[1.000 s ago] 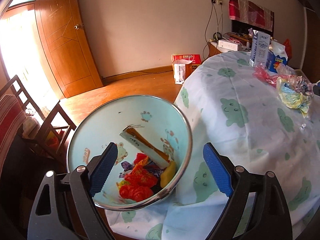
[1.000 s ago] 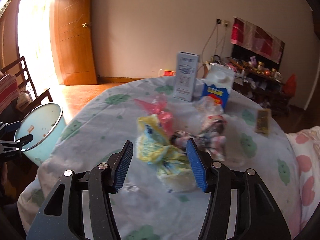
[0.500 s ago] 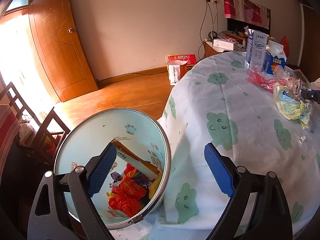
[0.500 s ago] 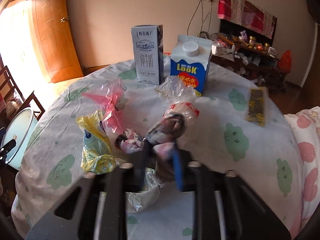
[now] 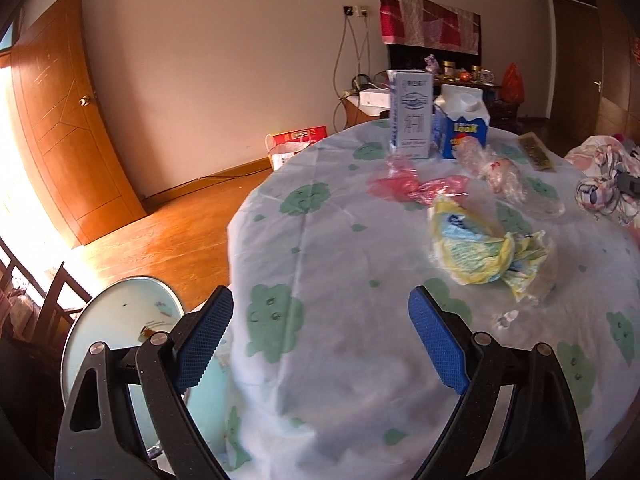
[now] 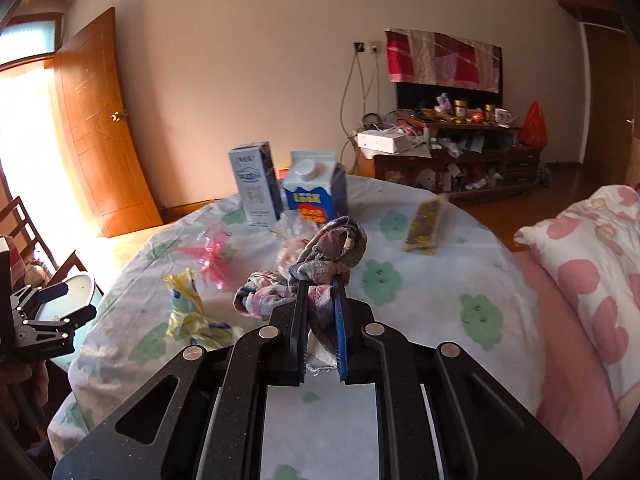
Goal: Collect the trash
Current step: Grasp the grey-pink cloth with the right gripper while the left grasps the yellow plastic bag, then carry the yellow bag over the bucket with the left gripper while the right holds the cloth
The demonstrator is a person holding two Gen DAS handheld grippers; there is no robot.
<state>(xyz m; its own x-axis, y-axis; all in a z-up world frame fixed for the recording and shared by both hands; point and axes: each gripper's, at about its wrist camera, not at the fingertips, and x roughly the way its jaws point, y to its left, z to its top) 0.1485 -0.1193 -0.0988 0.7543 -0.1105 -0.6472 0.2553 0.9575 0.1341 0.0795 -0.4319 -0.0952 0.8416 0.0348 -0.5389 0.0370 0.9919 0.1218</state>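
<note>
Crumpled rag pinched and raised off the table, bin waiting at far left.

At left, pale blue bin (image 6: 78,286) beside the table's edge, left gripper (image 5: 320,340) spread wide and empty over the cloud-print tablecloth (image 5: 340,240). Further right, yellow wrapper (image 5: 480,252) and pink plastic (image 5: 416,186) lying loose on the cloth, milk cartons (image 6: 314,196) upright behind. Right gripper (image 6: 322,312) pressed together on the crumpled rag (image 6: 332,256), a bunched fold caught between the pads, the rest standing above them and drooping to the left. Probably light, soft and floppy, not fragile; best held by the thick knotted bunch, since a thin edge could slip free. Wrappers likely crinkly, slick, near weightless.
</note>
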